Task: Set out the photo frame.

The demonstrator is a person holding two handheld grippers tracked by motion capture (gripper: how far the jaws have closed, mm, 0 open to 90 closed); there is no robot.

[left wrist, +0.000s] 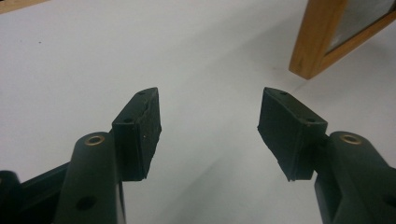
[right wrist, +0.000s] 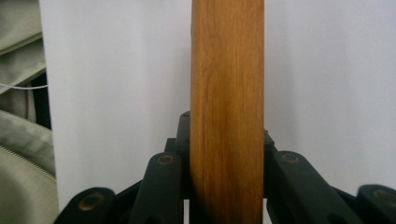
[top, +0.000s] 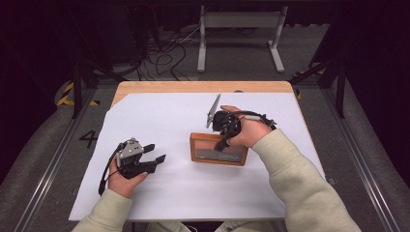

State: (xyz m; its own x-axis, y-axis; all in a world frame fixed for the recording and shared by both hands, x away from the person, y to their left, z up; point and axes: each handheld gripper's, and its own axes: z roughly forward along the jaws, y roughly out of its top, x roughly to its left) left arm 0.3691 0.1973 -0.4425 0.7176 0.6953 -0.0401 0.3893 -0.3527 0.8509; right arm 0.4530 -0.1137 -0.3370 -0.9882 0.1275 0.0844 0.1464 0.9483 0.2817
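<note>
Rigid rectangular wooden picture frame [right wrist: 227, 112], glazed, fragile: right gripper [top: 225, 137] pinches its rail; left gripper [top: 153, 153] spread, empty.

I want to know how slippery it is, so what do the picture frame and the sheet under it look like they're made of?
The picture frame looks like varnished wood: honey-brown with visible grain and a slight sheen, clamped by the right gripper. Its panel is grey, possibly glass. The white sheet looks like matte paper or thin card, judging by its flat, unreflective surface.

Dim room: grey floor [top: 43, 140], tangled cables [top: 164, 55] (black), white metal stand [top: 239, 21] behind wooden table [top: 193, 87]
</note>
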